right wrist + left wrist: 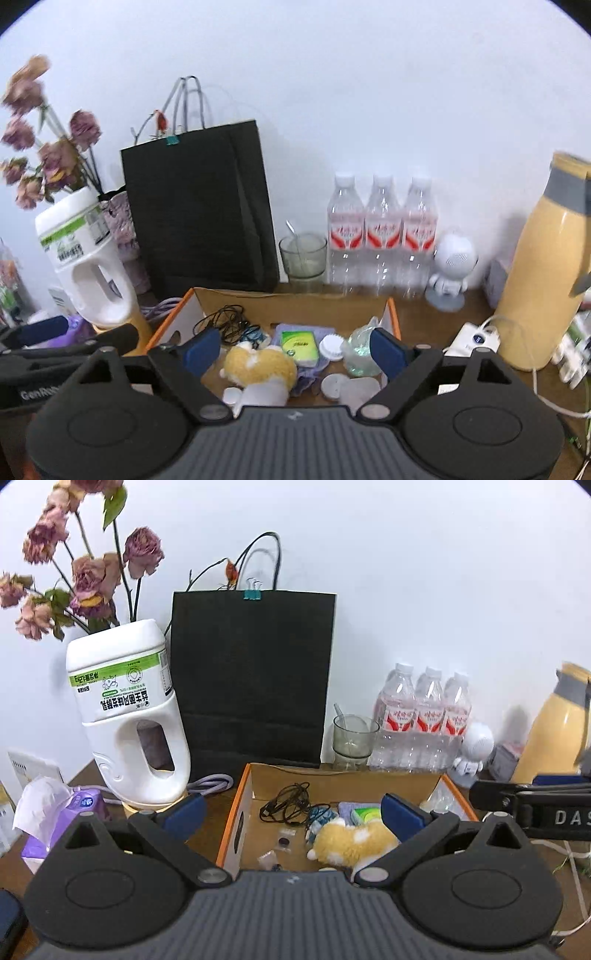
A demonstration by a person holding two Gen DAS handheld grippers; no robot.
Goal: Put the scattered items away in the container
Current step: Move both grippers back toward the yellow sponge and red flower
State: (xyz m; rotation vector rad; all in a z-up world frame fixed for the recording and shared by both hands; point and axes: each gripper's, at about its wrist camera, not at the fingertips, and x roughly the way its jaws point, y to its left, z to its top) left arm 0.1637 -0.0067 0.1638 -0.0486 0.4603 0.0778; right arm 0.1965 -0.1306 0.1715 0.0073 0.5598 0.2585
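An open cardboard box with orange-edged walls (236, 805) sits on the brown wooden desk (210, 827) in front of a tall black paper bag (255, 675) that stands against the white wall. Inside the box lie a yellow-and-white plush toy (351, 843), a tangle of thin black cable (288, 803), a small green-and-white packet (299, 345), a folded lilac cloth (295, 328), some round white lids (334, 386) and a crumpled clear plastic bag (360, 350). The left gripper (293, 812) hovers over the near part of the box with its blue-padded jaws spread wide and nothing between them. The right gripper (295, 350) hangs above the same box, jaws likewise released and empty, with the plush toy just below them. To the left of the box an upturned white plastic jug with a green label (129, 716) holds dried pink roses (92, 576), and a purple tissue pack (59, 812) lies beside it. Behind the box stand a clear glass cup (352, 738), three clear water bottles with red labels (424, 716), a small white robot figurine (452, 269) and a tall yellow flask (543, 266).
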